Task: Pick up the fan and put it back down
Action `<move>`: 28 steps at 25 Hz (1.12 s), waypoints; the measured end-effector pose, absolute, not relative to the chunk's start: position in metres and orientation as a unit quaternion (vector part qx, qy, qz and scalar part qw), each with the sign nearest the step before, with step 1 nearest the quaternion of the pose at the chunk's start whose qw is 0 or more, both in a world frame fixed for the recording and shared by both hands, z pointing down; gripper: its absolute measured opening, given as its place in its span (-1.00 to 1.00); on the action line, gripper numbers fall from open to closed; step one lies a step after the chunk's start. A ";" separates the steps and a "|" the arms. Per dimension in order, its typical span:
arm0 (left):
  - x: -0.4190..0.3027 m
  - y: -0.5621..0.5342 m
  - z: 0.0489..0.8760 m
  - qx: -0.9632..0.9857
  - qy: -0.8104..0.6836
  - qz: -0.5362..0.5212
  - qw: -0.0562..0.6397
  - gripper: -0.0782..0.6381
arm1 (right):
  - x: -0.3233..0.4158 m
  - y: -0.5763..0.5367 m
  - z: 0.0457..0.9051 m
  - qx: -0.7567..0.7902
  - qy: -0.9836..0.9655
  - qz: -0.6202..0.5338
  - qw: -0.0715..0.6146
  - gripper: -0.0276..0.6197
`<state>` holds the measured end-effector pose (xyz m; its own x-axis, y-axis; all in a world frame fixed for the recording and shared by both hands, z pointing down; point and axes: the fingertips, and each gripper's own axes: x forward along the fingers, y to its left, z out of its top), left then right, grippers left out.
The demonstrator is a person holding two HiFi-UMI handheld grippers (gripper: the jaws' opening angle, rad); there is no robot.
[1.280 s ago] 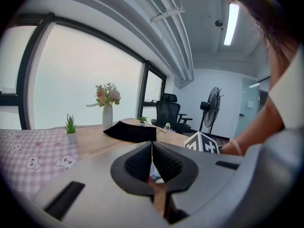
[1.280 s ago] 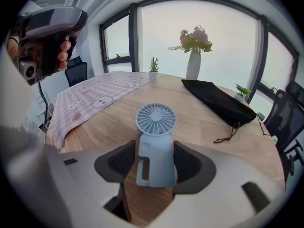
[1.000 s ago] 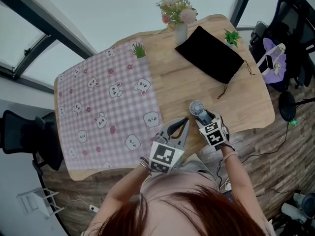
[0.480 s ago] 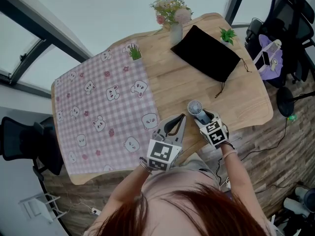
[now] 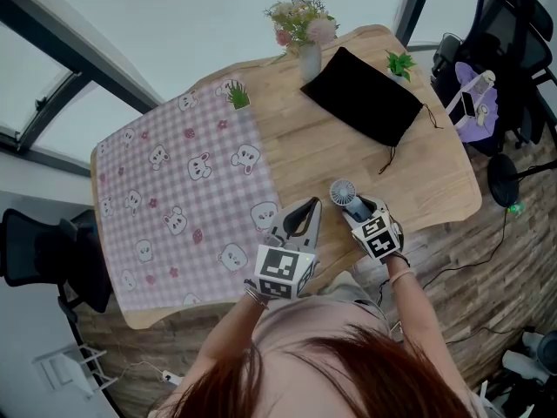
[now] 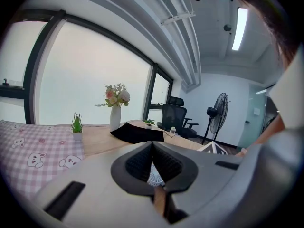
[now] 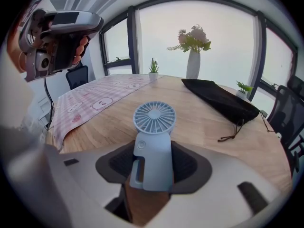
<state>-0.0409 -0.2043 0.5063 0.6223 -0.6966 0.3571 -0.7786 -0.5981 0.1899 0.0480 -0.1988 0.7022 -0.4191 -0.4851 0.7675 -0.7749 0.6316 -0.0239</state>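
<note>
The small pale-blue hand fan (image 5: 345, 192) (image 7: 153, 141) is near the wooden table's front edge, its round head pointing away from me. My right gripper (image 5: 355, 205) (image 7: 153, 161) has the fan's handle between its jaws. They have just been closing, and the dark pads now press on both sides of the handle. My left gripper (image 5: 309, 205) (image 6: 152, 148) hovers just left of the fan with its fingertips together and nothing held. A sliver of the fan's grille (image 6: 154, 178) shows behind its pads.
A pink checked cloth (image 5: 183, 190) covers the left half of the table (image 5: 435, 181). A black pouch (image 5: 365, 94), a vase of flowers (image 5: 305, 24) and two small potted plants (image 5: 238, 94) (image 5: 401, 63) stand further back. Office chairs (image 5: 505, 50) are to the right.
My left gripper has drifted a little to the left, away from the fan. The right gripper and the fan have stayed where they were.
</note>
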 end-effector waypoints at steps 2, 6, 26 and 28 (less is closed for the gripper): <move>-0.042 -0.204 0.506 0.886 -0.416 0.126 0.161 -0.75 | 0.048 -0.199 0.699 0.389 -0.821 0.185 0.375 -0.26; -0.044 -0.204 0.504 0.886 -0.417 0.128 0.155 -0.75 | 0.048 -0.201 0.691 0.399 -0.822 0.178 0.365 -0.26; -0.051 -0.198 0.483 0.885 -0.432 0.116 0.130 -0.76 | 0.053 -0.194 0.626 0.441 -0.832 0.143 0.306 -0.26; -0.051 -0.196 0.481 0.884 -0.434 0.118 0.126 -0.76 | 0.054 -0.192 0.618 0.444 -0.833 0.141 0.299 -0.26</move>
